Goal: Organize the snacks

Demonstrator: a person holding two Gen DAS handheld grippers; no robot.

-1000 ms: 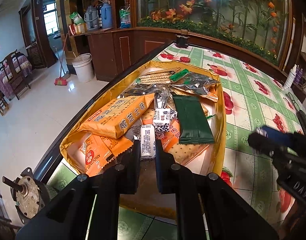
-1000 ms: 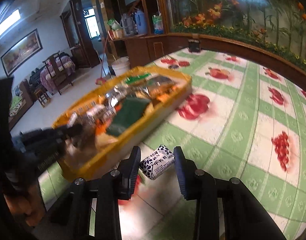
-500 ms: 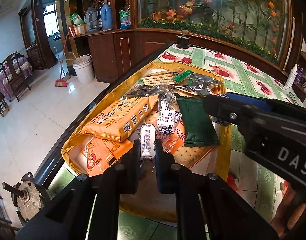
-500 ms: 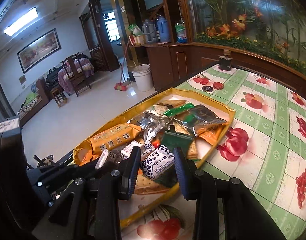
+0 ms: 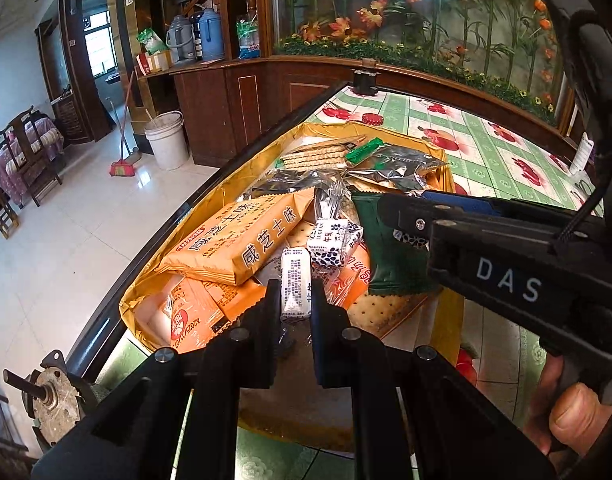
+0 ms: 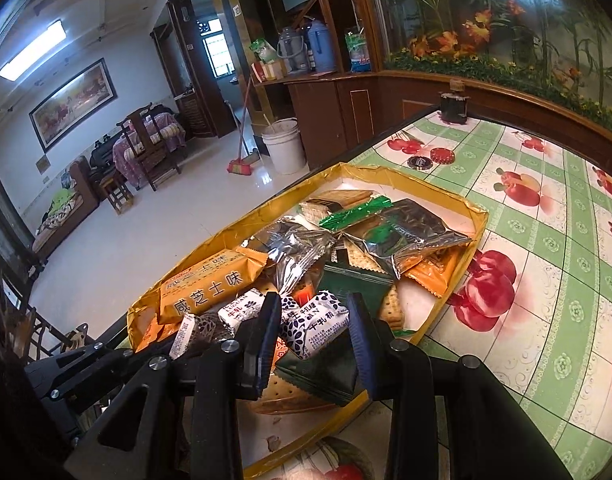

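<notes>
Both tongs grip candies over snack tray (image 6: 476, 216).

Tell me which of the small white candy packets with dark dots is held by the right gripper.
The packet clamped between the right gripper's jaws above the green packet; a matching one lies free in the yellow tray beside the orange biscuit pack.

A gold tray (image 6: 476, 216) of orange, green and silver packets (image 6: 406, 228) sits on a green-checked, cherry-printed tablecloth (image 6: 554, 280).

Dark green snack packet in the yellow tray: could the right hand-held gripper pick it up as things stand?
Probably not yet: the right hand-held gripper is shut on a white spotted candy. The dark green snack packet lies uncovered right below in the yellow tray.
</notes>
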